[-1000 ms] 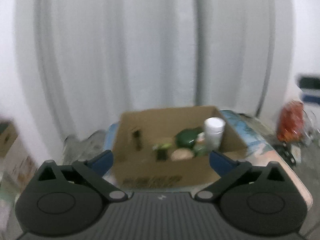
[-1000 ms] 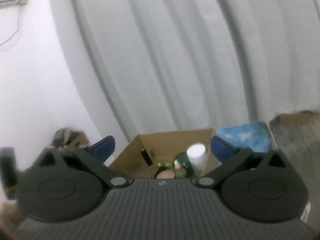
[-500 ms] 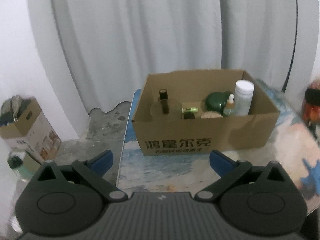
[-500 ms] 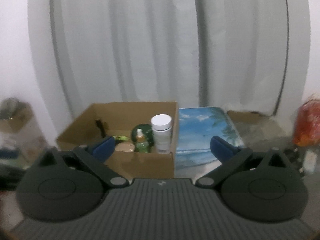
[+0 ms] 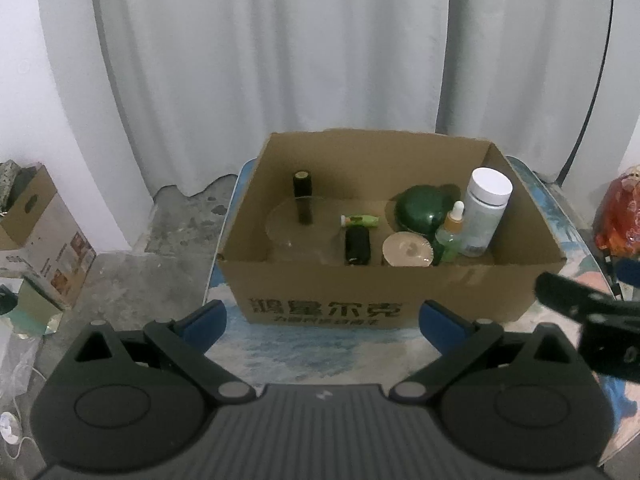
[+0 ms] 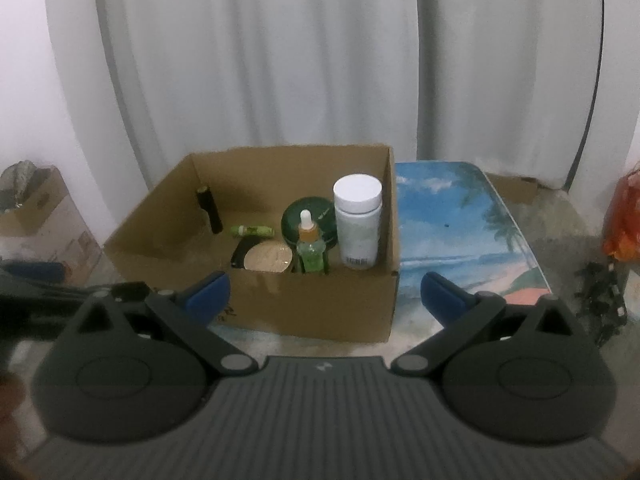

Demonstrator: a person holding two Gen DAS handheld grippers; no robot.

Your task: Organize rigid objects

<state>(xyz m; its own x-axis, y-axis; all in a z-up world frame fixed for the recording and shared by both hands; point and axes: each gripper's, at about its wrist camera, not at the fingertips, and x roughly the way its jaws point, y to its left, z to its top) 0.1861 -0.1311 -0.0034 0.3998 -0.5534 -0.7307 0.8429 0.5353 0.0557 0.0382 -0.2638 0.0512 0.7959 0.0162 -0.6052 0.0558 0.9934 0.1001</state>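
The right gripper (image 6: 325,295), jaws spread wide, faces a cardboard box (image 6: 320,304) holding a white-capped bottle (image 6: 357,222)

right tool (image 5: 592,312) edge-cropped, box print (image 5: 324,309) unreadable

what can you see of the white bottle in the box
The white bottle is a tall plastic-looking cylinder with a wide white screw cap, shut, and a label with a barcode low on its side. It stands upright in the cardboard box, near its right wall, beside the dropper bottle.
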